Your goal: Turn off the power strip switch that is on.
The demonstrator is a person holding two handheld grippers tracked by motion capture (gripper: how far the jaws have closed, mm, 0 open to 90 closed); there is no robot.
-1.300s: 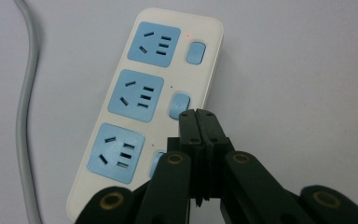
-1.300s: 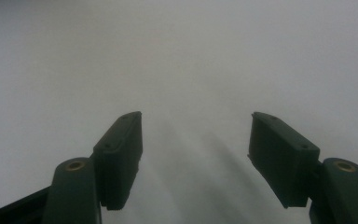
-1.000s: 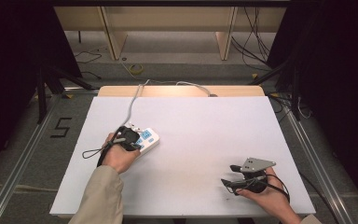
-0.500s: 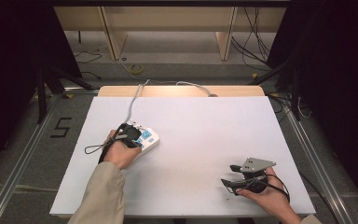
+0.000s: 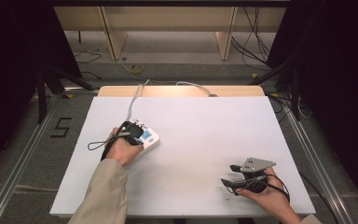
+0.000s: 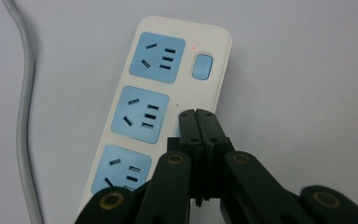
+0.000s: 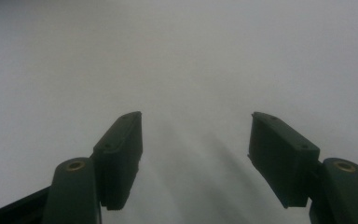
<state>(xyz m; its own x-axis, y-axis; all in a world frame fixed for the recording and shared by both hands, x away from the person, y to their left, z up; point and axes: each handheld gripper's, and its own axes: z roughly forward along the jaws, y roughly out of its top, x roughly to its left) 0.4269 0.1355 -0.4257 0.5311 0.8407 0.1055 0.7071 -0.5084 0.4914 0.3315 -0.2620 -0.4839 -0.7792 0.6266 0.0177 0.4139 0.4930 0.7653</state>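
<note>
A white power strip (image 6: 214,51) with blue sockets and a grey cable (image 6: 23,116) lies on the white table (image 5: 200,126), left of centre. A tiny red light glows beside its far blue switch (image 6: 202,66). My left gripper (image 6: 199,116) is shut, with its jaws pressed together and nothing between them. Its tips hover over or touch the strip's right edge, where they cover a second blue switch. From above, the left gripper (image 5: 135,129) sits on the power strip (image 5: 150,138). My right gripper (image 5: 228,175) rests open near the table's front right, and between the jaws of the right gripper (image 7: 196,135) there is only bare table.
The strip's cable (image 5: 133,100) runs to the table's far edge and on along a wooden board (image 5: 182,91). Cables trail from both grippers. Metal rails flank the table, and a floor mark "5" (image 5: 61,127) lies to the left.
</note>
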